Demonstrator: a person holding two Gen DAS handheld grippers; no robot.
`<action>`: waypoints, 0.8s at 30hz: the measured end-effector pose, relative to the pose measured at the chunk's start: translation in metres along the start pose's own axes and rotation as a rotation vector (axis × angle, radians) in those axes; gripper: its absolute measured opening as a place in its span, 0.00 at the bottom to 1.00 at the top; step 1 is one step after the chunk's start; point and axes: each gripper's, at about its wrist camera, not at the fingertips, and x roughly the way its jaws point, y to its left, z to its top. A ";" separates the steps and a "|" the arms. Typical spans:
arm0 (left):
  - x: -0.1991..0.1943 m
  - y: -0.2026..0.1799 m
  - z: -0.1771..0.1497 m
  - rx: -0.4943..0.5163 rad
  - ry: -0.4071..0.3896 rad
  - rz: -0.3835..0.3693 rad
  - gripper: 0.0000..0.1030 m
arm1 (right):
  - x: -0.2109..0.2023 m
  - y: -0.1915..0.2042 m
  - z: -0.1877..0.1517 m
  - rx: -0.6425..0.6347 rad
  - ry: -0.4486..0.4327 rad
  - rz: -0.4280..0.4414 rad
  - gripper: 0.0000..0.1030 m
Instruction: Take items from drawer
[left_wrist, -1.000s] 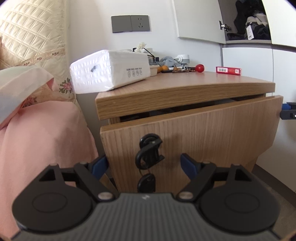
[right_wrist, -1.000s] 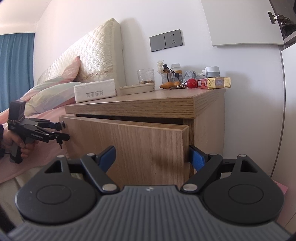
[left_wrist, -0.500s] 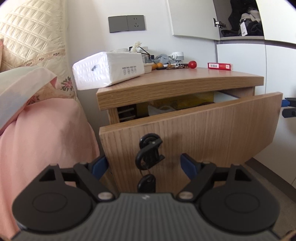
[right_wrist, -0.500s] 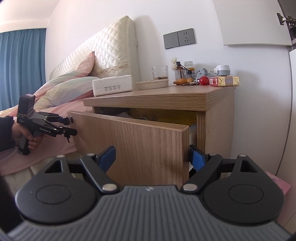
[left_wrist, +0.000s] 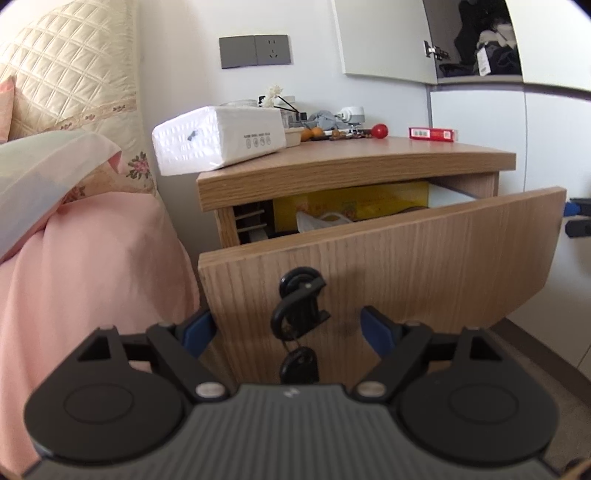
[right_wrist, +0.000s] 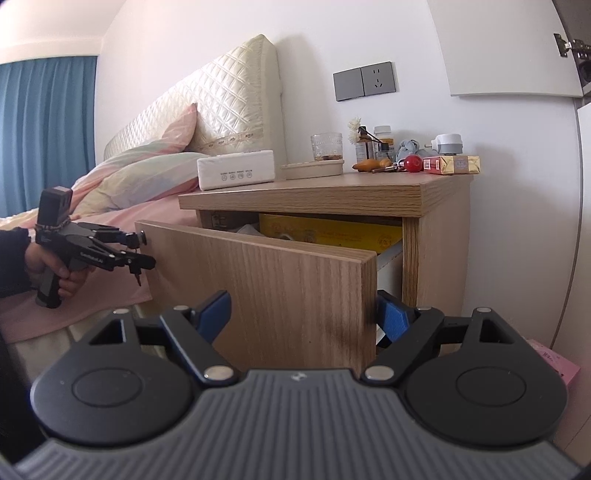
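Observation:
The wooden nightstand drawer stands pulled partway out. Inside it lie a yellow box and a white bag. A black key sits in the lock on the drawer front, and a second key hangs below it. My left gripper is open, its blue fingertips spread on either side of the key. In the right wrist view, the left gripper is held by a hand at the lock. My right gripper is open across the drawer front's right end, with one finger behind that edge.
On the nightstand top sit a white tissue pack, a glass, bottles, a red ball and a red-and-gold box. A bed with pink sheets lies to the left. A pink box lies on the floor by the wall.
The drawer has slid further out, showing the yellow box and white bag inside. Both grippers have drawn back with the drawer front.

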 end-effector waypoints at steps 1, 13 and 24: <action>0.001 0.000 0.000 0.002 -0.001 -0.004 0.87 | 0.002 0.001 0.000 -0.002 -0.002 -0.007 0.83; 0.006 0.000 -0.001 0.022 -0.006 -0.022 0.91 | 0.023 0.002 0.005 -0.007 -0.004 -0.005 0.83; 0.000 -0.003 -0.002 0.016 0.008 -0.019 0.91 | 0.016 0.001 0.006 0.018 0.013 0.055 0.84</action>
